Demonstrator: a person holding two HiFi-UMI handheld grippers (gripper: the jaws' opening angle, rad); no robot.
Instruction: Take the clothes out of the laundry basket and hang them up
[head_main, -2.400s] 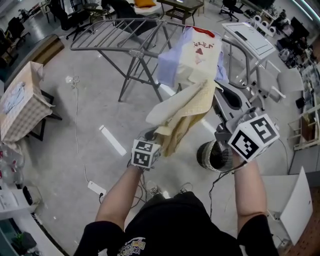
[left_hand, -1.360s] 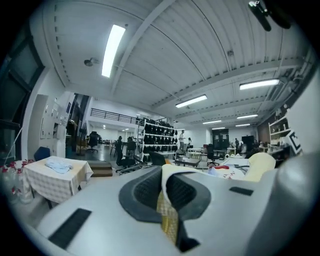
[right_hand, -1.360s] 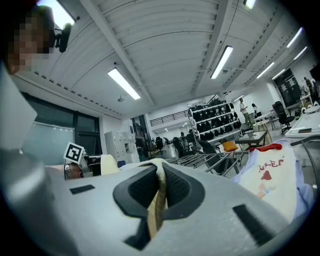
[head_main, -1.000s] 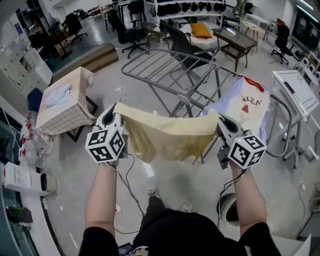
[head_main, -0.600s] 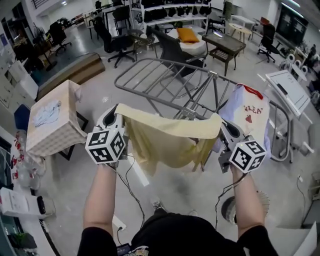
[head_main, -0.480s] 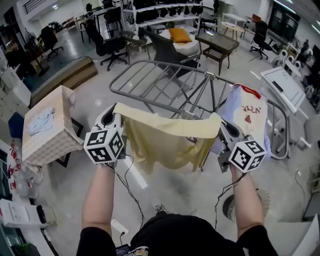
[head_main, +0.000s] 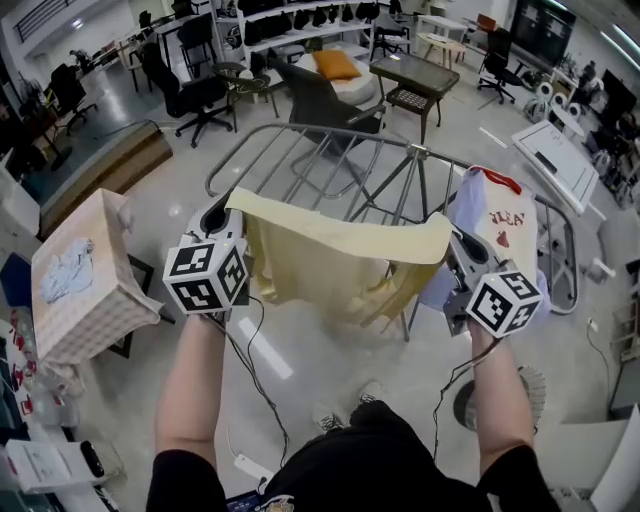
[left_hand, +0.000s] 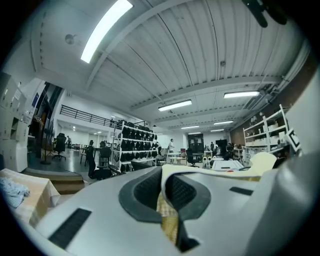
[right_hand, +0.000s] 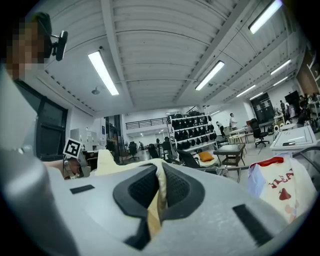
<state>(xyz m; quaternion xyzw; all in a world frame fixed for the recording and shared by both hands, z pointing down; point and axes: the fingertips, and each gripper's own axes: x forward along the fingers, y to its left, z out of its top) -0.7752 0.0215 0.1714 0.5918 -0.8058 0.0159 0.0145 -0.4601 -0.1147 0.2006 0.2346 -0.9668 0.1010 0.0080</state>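
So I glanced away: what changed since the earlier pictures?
The yellow cloth, bunched and dangling earlier, is now spread wide between the left gripper and right gripper and carried closer to the drying rack. Both jaws remain shut on its top edge; the printed garment still hangs on the rack.

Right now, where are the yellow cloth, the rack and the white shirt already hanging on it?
yellow cloth (head_main: 330, 270), head view, middle of the hanging fabric
rack (head_main: 300, 160), head view, bars of the left wing
white shirt (head_main: 497, 218), head view, front panel by the red print
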